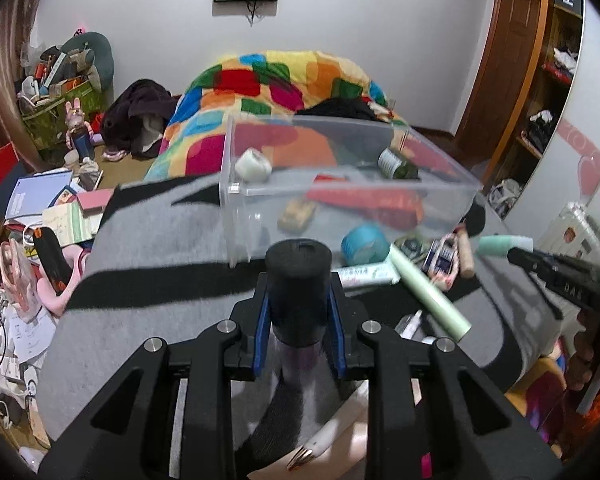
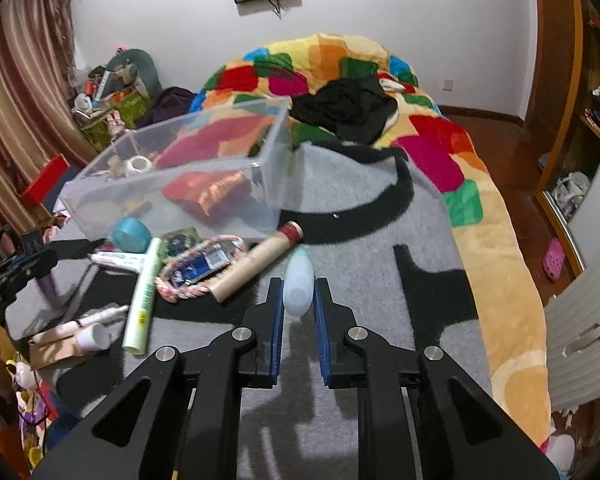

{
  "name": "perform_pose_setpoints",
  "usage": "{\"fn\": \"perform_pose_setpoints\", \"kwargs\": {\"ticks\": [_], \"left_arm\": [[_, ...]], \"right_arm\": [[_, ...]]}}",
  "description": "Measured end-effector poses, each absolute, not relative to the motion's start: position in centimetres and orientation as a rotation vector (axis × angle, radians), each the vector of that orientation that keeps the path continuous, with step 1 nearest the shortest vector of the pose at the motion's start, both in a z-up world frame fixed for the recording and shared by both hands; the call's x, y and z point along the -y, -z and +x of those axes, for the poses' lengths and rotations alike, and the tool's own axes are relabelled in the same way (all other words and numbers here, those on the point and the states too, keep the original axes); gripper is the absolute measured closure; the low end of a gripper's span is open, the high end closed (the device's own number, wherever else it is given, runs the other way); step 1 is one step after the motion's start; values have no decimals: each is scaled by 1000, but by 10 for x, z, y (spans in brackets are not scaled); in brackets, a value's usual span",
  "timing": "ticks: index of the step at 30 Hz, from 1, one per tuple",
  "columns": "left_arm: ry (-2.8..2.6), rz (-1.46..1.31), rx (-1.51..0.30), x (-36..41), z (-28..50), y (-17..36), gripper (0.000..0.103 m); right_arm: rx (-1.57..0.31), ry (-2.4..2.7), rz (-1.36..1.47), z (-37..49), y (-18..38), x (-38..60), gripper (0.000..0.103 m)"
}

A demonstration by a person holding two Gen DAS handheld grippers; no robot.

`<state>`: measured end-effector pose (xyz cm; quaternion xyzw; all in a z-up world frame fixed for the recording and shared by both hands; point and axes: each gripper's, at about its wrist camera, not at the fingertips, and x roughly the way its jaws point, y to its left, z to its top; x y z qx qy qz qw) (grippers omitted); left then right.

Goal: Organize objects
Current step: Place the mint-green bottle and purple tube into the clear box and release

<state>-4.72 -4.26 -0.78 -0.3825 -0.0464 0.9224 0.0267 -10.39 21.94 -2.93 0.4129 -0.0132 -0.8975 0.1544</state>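
At lower centre of the left wrist view: left hand-held gripper (image 1: 299,312) clamped on a black-capped bottle (image 1: 299,276), blue pads pressing its sides, bottle upright above the grey-and-black blanket (image 1: 140,272). Upper centre: clear plastic bin (image 1: 340,184) on the bed, holding a white tape roll (image 1: 253,165), a dark green bottle (image 1: 398,164) and a red packet (image 1: 364,200). Just right of the bin's near corner: blue tape roll (image 1: 365,245), pale green tube (image 1: 428,292). Far right edge: right hand-held gripper (image 1: 516,254) pinching a mint-green bottle (image 1: 500,246). Same grip confirmed at lower centre of the right wrist view, pads tight on both sides of the bottle. Cardboard tube (image 2: 256,264) lying left of it.
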Motion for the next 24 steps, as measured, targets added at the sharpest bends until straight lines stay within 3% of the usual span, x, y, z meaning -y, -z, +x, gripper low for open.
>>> {"fn": "perform_pose_setpoints", "kwargs": {"ticks": [13, 24], "left_arm": [[-2863, -1057, 252, 49, -80, -34, 78], [-2956, -987, 265, 56, -116, -64, 78]], "right_arm": [[61, 2554, 929, -103, -30, -197, 90], [58, 2473, 903, -152, -38, -149, 90]]}}
